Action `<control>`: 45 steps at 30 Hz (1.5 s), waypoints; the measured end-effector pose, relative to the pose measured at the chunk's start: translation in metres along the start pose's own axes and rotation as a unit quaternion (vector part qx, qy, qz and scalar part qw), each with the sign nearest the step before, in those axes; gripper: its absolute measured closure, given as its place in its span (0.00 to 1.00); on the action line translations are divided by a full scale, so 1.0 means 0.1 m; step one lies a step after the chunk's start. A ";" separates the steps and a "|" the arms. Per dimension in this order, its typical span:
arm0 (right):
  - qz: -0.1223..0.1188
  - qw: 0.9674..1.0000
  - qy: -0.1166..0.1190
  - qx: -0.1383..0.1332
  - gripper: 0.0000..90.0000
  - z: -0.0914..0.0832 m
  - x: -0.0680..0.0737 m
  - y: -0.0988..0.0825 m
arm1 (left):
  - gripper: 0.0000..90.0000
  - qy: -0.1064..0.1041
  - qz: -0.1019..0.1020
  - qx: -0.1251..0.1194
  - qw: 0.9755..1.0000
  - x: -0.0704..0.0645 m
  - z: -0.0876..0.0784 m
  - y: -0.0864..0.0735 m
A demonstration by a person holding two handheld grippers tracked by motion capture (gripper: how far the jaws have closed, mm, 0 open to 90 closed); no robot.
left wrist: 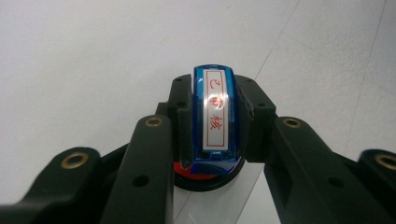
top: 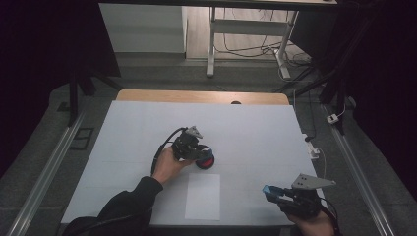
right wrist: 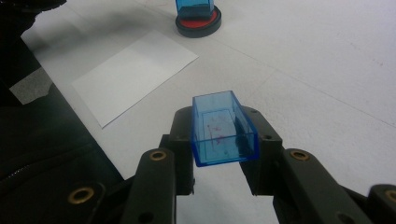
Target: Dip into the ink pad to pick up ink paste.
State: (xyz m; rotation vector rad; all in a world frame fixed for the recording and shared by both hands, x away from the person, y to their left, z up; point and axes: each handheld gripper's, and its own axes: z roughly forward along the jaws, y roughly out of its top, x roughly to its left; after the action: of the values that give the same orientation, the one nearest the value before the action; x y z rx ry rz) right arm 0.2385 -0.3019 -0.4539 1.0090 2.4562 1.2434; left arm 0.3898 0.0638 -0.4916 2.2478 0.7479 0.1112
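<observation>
While the left hand-held gripper (left wrist: pixel 212 154) clamps the blue stamp (left wrist: pixel 214 116) on its ink pad (top: pixel 205 163) mid-worktop and the right hand-held gripper (right wrist: pixel 224 163) grips the stamp's cap (right wrist: pixel 223 134), stamping the paper sheet (top: pixel 202 196) likely follows.

left hand-held gripper (top: pixel 205 156): clamped, low | right hand-held gripper (top: pixel 269 191): clamped, level

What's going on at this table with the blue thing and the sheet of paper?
A person is working with a hand-held gripper in each hand. The left gripper is shut on a blue stamp that sits on a round red ink pad. The right gripper, near the table's edge, is shut on the stamp's clear blue cap. A blank sheet of paper lies between them, not yet stamped.
</observation>
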 end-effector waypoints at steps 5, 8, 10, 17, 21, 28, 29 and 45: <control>0.001 1.000 -0.001 0.001 0.76 0.00 0.00 0.00 | 0.78 0.009 0.007 0.006 1.000 -0.04 0.01 0.01; 0.001 1.000 0.000 0.000 0.76 0.00 0.00 0.00 | 0.78 0.018 0.015 0.010 1.000 -0.07 0.01 0.02; 0.001 1.000 0.000 0.000 0.76 0.01 0.00 0.00 | 0.78 0.024 0.019 0.010 0.999 -0.09 0.02 0.02; 0.001 1.000 0.001 0.000 0.76 0.01 0.00 0.00 | 0.78 0.052 0.046 0.022 0.997 -0.20 0.03 0.04; 0.000 1.000 0.001 0.001 0.76 0.01 0.00 0.00 | 0.78 0.061 0.054 0.026 0.996 -0.23 0.04 0.05; 0.000 1.000 0.001 0.001 0.76 0.01 0.01 0.00 | 0.78 0.033 0.019 0.014 0.999 -0.13 0.03 0.02; 0.001 1.000 0.001 0.001 0.76 0.01 0.00 0.00 | 0.78 0.028 0.013 0.012 0.999 -0.11 0.03 0.02; -0.001 1.000 0.002 0.001 0.76 0.01 0.00 0.00 | 0.77 -0.009 -0.026 -0.005 1.000 0.03 0.05 -0.04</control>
State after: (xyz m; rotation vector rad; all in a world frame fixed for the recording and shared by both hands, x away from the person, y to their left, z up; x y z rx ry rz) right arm 0.2385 -0.3012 -0.4543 1.0047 2.4619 1.2435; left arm 0.3913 0.0648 -0.4984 2.2146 0.7935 0.0699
